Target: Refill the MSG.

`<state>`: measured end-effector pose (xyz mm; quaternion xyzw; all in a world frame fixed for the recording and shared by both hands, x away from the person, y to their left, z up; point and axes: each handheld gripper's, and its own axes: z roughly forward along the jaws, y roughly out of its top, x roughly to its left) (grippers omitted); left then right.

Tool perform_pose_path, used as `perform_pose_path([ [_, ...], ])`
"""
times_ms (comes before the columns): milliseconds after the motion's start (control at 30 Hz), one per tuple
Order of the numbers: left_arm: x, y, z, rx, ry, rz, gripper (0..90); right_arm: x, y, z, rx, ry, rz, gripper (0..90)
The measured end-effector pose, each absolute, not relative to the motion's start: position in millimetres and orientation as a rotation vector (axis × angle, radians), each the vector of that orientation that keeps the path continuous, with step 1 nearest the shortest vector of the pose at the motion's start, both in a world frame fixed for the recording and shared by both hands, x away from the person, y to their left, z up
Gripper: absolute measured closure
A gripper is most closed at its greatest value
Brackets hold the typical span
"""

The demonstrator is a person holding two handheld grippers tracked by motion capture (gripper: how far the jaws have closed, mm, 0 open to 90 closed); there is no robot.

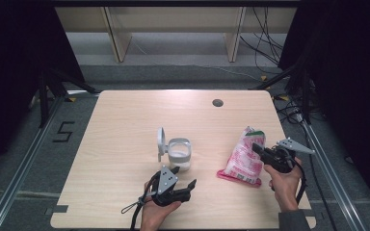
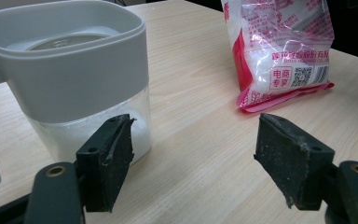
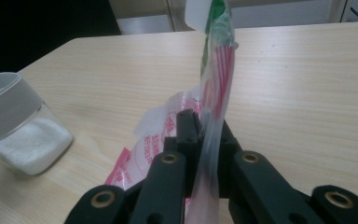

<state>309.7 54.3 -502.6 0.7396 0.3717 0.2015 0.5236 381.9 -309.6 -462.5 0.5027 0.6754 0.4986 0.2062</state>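
My right gripper [image 3: 200,135] pinches the bag [image 1: 243,156] by its side while my left gripper [image 2: 193,163] gapes beside the jar [image 1: 179,154], seemingly before pouring.

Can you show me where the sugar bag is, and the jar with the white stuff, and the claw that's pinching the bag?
sugar bag [image 1: 243,161]: high view, middle of its pink printed front.
jar [image 1: 179,155]: high view, its clear body under the grey rim.
right claw [image 3: 200,128]: right gripper view, where its black jaws pinch the bag's film.
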Motion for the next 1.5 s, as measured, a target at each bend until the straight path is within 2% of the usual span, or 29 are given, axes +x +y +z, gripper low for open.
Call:
perform_pose_path([
  [500,310,57,-504,1.771,0.895,0.486,26.9,384,-315,-474,1.478,1.87,1.357,68.9],
  [567,309,57,-504,1.774,0.9,0.49,26.9,383,-315,-473,1.491,1.87,1.351,65.2],
  [633,310,60,-503,1.795,0.873,0.504,26.8,384,-317,-473,1.469,1.855,1.298,57.7],
  [767,310,60,-504,1.765,0.902,0.488,26.8,376,-318,-469,1.571,1.809,1.325,51.3],
  [1000,309,61,-503,1.772,0.908,0.491,26.8,368,-323,-469,1.481,1.804,1.325,48.2],
  [1233,309,67,-502,1.752,0.915,0.487,26.8,355,-311,-462,1.498,1.802,1.286,45.5],
  [1500,309,74,-501,1.752,0.939,0.498,26.8,345,-295,-463,1.375,1.889,1.31,44.2],
])
